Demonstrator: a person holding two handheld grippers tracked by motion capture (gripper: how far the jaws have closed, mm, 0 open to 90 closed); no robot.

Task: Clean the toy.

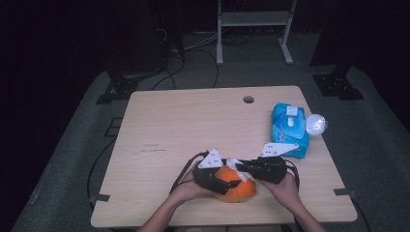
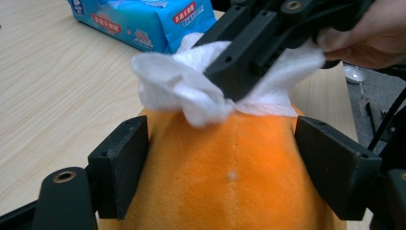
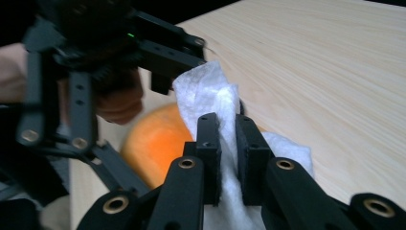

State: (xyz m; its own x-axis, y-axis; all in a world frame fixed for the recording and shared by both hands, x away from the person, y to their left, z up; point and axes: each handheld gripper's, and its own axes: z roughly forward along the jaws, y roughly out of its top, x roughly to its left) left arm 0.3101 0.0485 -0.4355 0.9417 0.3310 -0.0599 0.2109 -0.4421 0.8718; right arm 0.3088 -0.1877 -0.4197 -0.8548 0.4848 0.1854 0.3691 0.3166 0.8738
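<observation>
High view: I've got the left gripper point(image 1: 231, 185) clamped across the orange plush toy point(image 1: 237, 189) at the near edge of the table point(image 1: 183, 121), right gripper point(image 1: 243, 167) coming in from the right with a white wipe point(image 1: 233, 162) on top of the toy. Blue wipe pack point(image 1: 290, 129) sits well apart at the far right, a white round thing point(image 1: 315, 124) just beside it. Left gripper view: jaws stand wide, pads pressed on both flanks of the toy point(image 2: 230, 177); wipe point(image 2: 191, 91) bunched on its top under the right gripper point(image 2: 227, 79). Pack point(image 2: 148, 21) has red labels, print too small to read. Right gripper view: jaws narrow, pinching the wipe point(image 3: 210, 91); toy point(image 3: 158, 143) below. Step, I judge: wiping the toy while bracing it. Next: drag the wipe across, keep the brace firm.
</observation>
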